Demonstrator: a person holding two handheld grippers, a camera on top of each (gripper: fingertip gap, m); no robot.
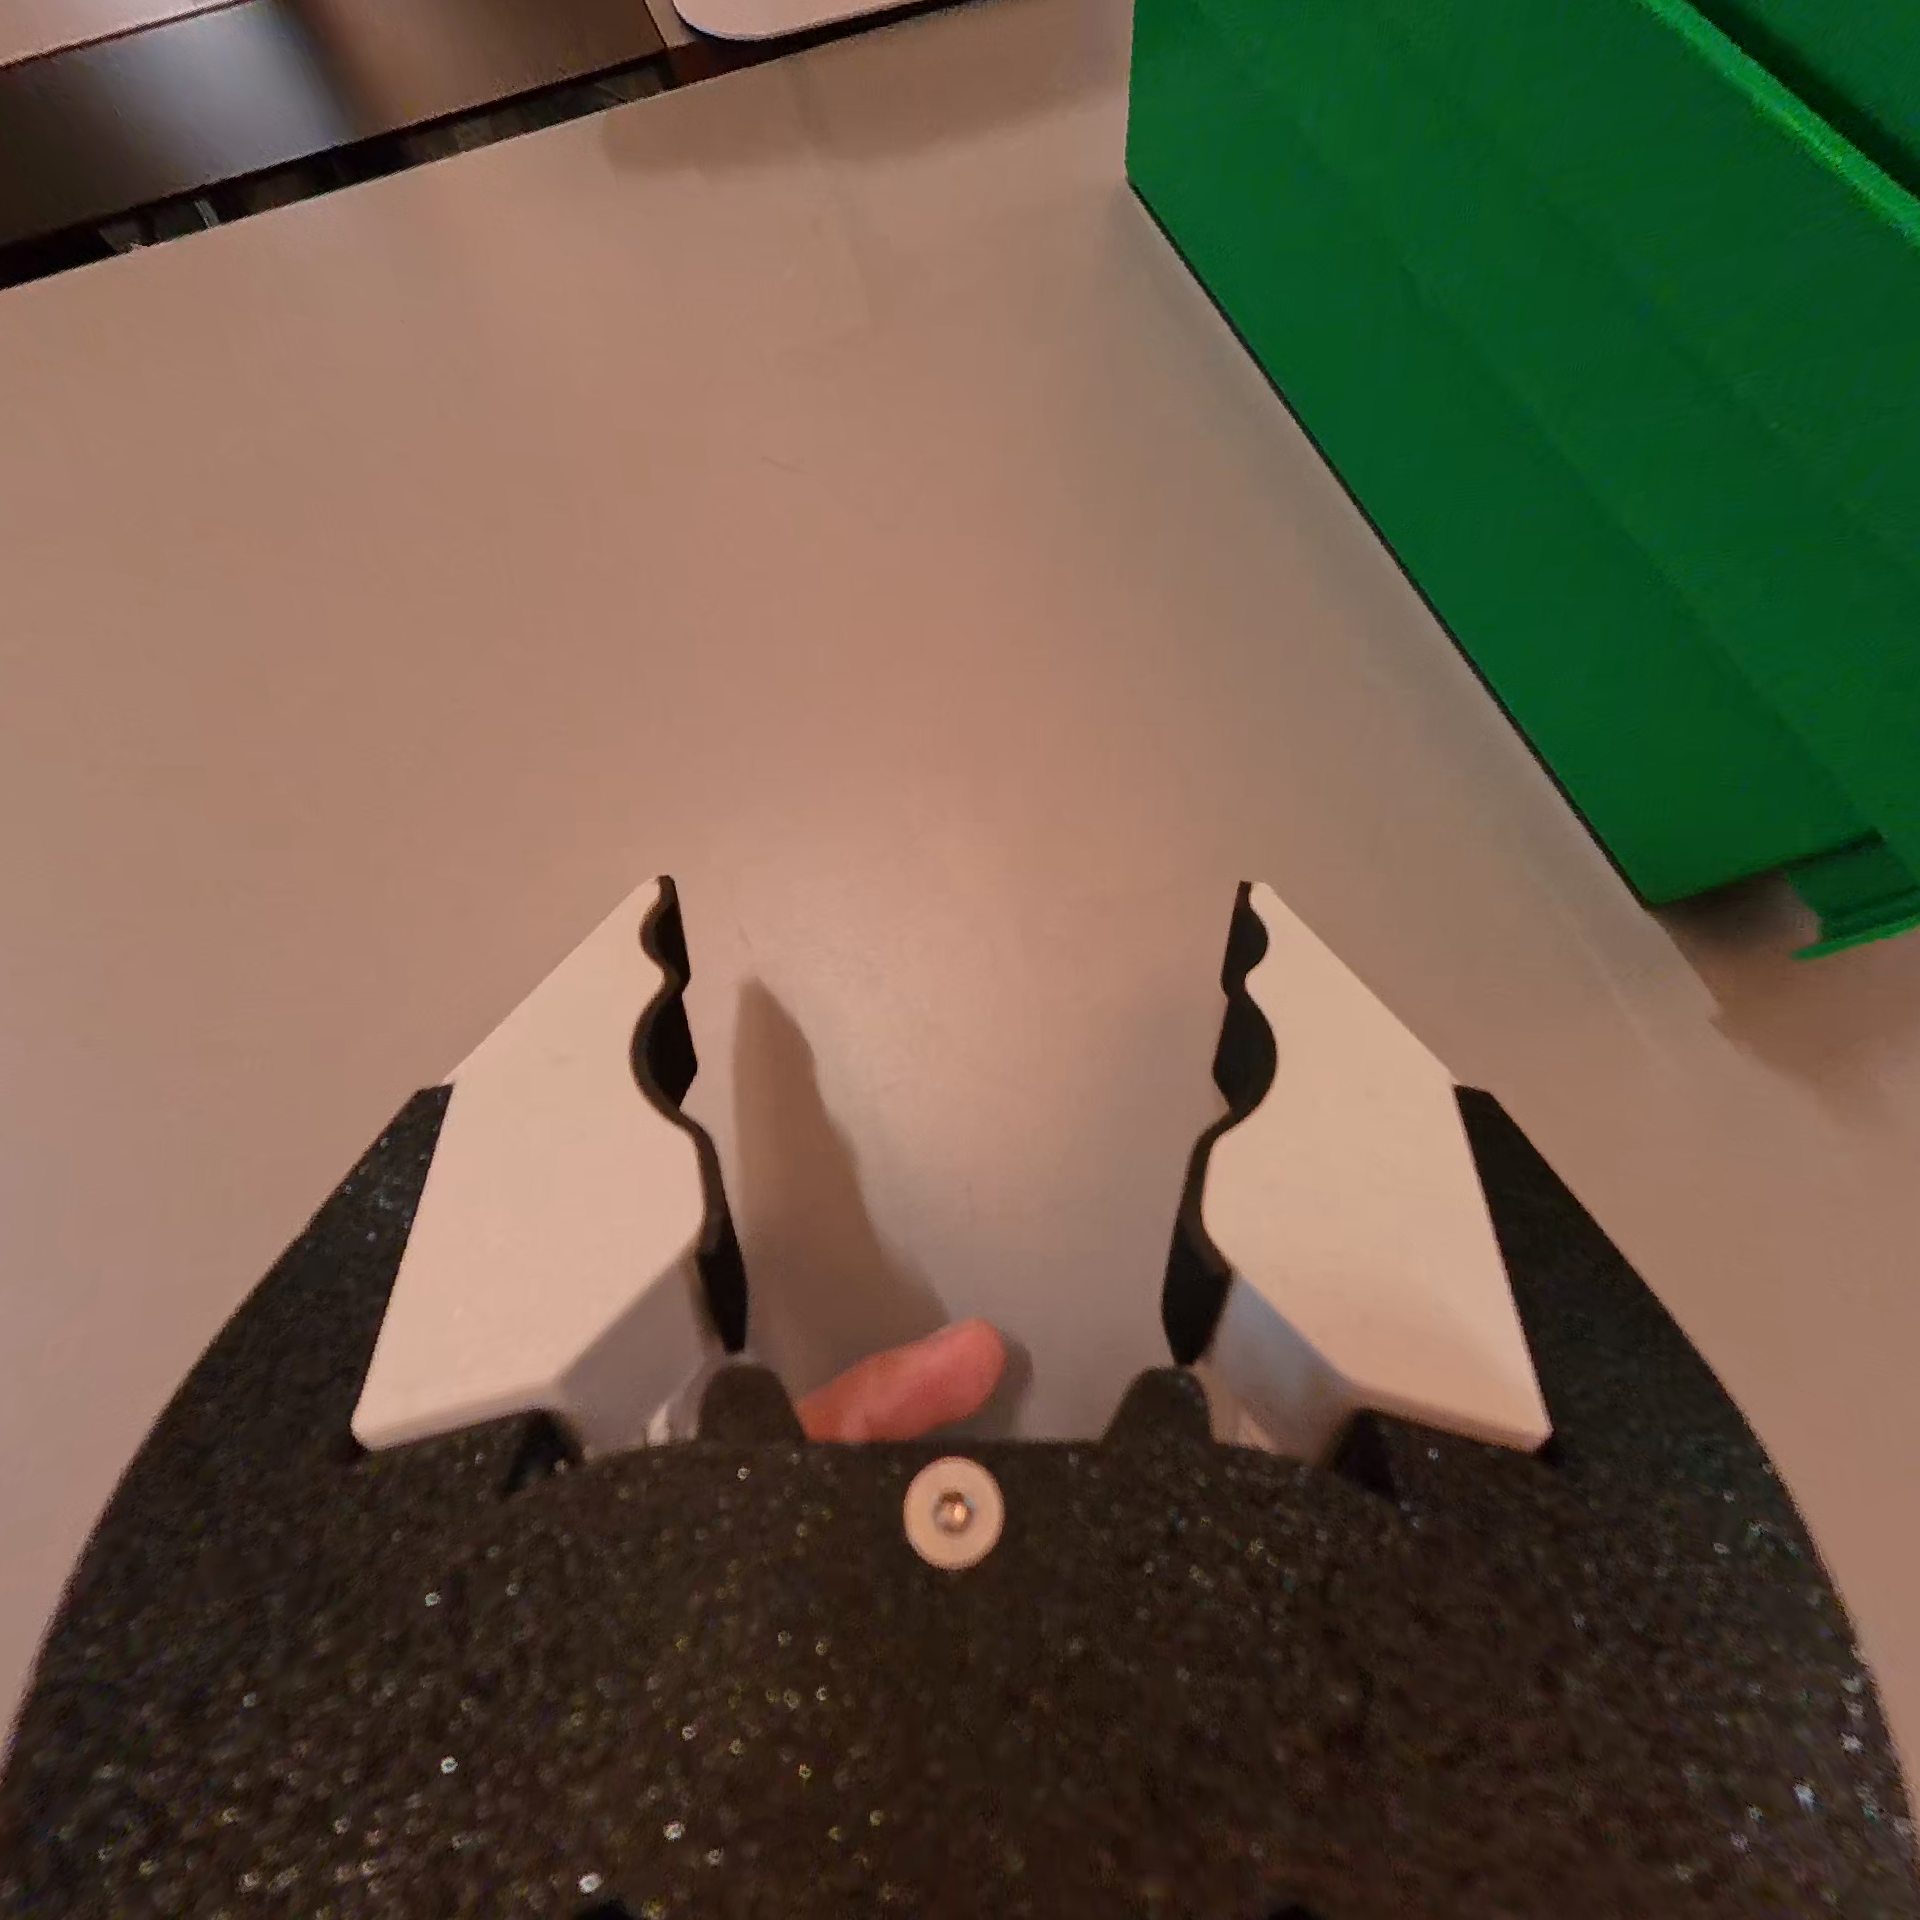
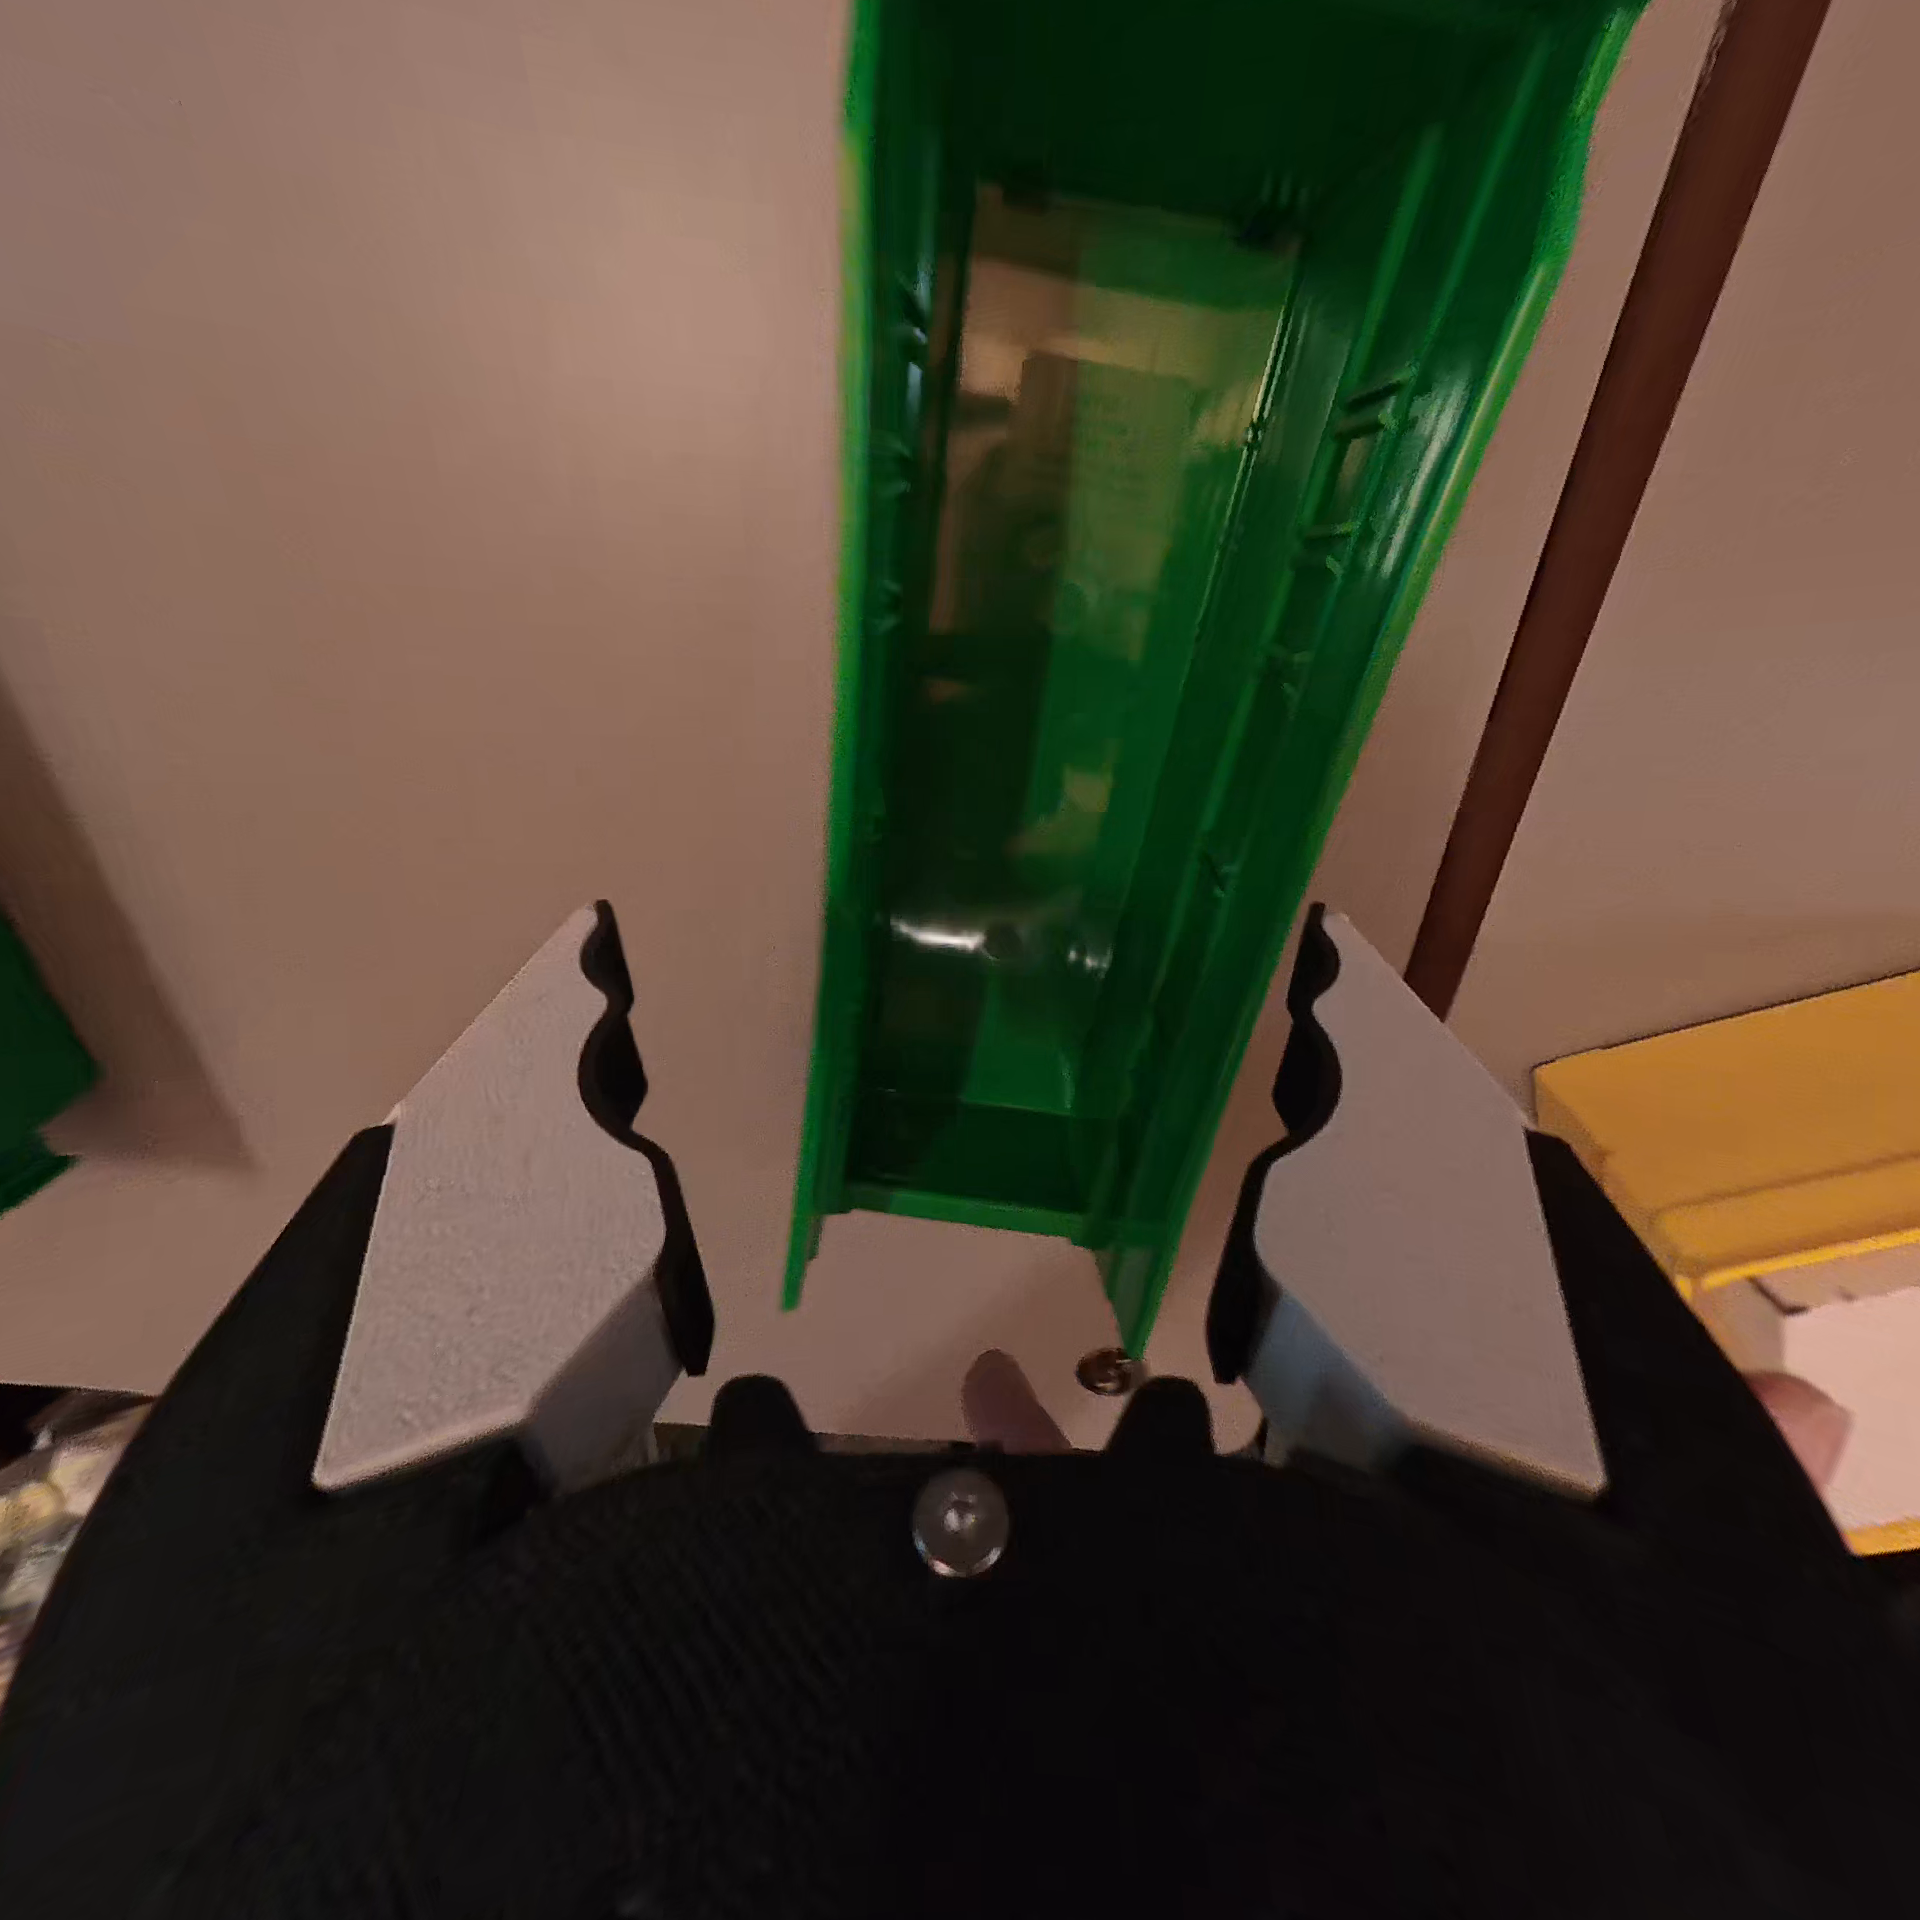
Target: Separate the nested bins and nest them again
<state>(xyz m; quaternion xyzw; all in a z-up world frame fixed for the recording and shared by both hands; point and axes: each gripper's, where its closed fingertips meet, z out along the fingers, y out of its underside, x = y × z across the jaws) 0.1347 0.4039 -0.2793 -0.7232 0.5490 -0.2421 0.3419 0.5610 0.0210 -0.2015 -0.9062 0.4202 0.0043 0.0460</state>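
The bin point(image 2: 1091, 675) lay dead ahead of the right gripper point(image 2: 961, 925), long axis along its fingers (jaws wide, empty). The left gripper point(image 1: 956, 894), equally wide, stood farther off, a bin point(image 1: 1558, 416) to its right.

Beige table point(image 1: 520, 623), a yellow box point(image 2: 1745, 1132) at its right, dark furniture point(image 1: 156, 104) beyond.

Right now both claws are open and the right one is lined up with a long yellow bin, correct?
Not quite: the long bin ahead of the right claw is green, as the right wrist view shows. Both claws are open, the left claw included.
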